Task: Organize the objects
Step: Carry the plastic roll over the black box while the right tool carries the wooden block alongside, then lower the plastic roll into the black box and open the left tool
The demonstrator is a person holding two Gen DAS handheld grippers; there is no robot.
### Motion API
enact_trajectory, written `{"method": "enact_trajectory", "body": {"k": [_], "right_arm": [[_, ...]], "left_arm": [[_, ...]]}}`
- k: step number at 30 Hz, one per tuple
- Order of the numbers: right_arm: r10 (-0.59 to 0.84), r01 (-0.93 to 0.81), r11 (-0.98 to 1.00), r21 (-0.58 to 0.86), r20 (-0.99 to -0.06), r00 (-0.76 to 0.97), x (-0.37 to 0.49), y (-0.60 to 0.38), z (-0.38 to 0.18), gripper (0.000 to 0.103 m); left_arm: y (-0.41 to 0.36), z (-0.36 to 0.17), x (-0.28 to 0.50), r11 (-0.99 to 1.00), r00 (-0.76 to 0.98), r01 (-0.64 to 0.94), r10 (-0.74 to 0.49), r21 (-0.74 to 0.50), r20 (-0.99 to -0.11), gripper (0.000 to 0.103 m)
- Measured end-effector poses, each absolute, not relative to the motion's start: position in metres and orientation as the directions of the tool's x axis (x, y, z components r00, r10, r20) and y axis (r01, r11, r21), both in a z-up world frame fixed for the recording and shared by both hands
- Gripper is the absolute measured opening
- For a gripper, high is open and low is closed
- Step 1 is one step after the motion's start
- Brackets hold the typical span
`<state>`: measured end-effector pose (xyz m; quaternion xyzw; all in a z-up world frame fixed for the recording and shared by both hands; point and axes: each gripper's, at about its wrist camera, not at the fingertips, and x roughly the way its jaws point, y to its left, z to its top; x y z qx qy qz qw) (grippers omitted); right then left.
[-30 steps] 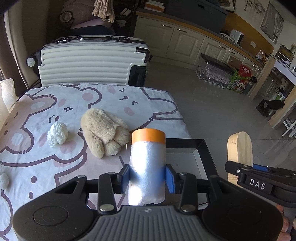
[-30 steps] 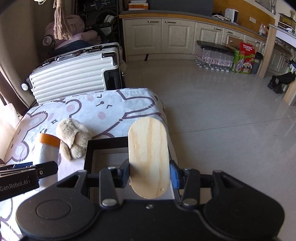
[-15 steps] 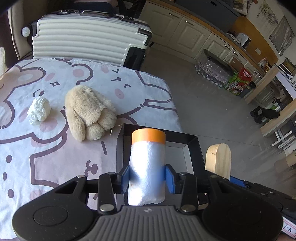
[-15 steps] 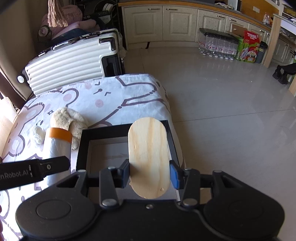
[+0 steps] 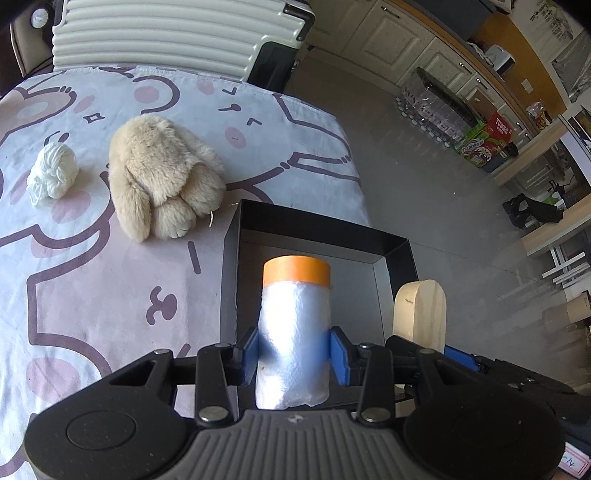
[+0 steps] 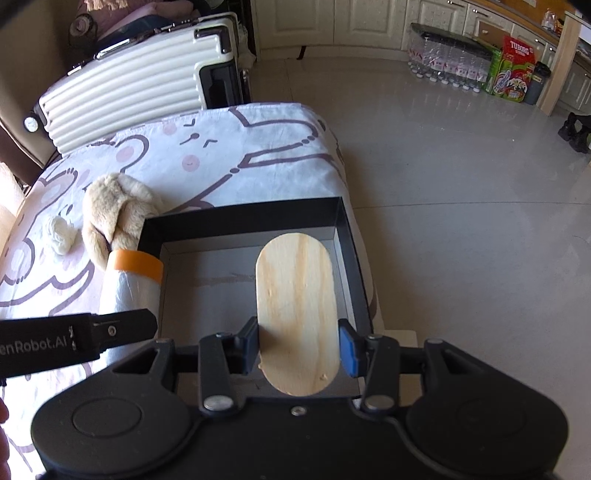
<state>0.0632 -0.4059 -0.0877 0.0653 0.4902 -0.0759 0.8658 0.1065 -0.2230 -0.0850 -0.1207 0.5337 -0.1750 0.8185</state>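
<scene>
Black open-topped box [image 6: 343, 221] at the surface's right edge awaits both loads: left claw [image 5: 293, 354] pinching the orange-capped plastic-film roll [image 5: 293, 325], right claw [image 6: 299, 347] pinching the oval plywood board [image 6: 295, 310]; next, lower and release inside.

Your plastic roll [image 5: 293, 332] hides the black tray [image 5: 395, 258] floor behind it, wooden oval [image 6: 297, 314] covers the tray's right half, suitcase [image 5: 177, 33] cut by top edge, your hand [image 6: 3, 424] clipped at left edge

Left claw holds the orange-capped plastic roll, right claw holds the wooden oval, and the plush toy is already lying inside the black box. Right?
Not quite. The plush toy lies on the printed sheet beside the black box, not inside it, as the left wrist view shows. The rest is right.
</scene>
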Motion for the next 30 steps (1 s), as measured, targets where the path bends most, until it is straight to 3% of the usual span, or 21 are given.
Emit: {"method": "enact_trajectory", "body": {"k": [9, 12, 30], "right_arm": [[-0.054, 0.2, 0.979, 0.047, -0.88, 0.472, 0.071, -0.409, -0.103, 0.045], [-0.048, 0.207, 0.977, 0.054, -0.887, 0.46, 0.072, -0.411, -0.108, 0.045], [-0.036, 0.15, 0.989, 0.017, -0.937, 0.348, 0.093, -0.382, -0.151, 0.045]], "left_arm": [[-0.222, -0.095, 0.11, 0.912, 0.339, 0.163, -0.41, -0.376, -0.847, 0.043], [-0.216, -0.089, 0.11, 0.905, 0.354, 0.159, -0.425, -0.394, -0.833, 0.051], [-0.19, -0.08, 0.121, 0.928, 0.425, 0.201, -0.371, -0.314, -0.826, 0.051]]}}
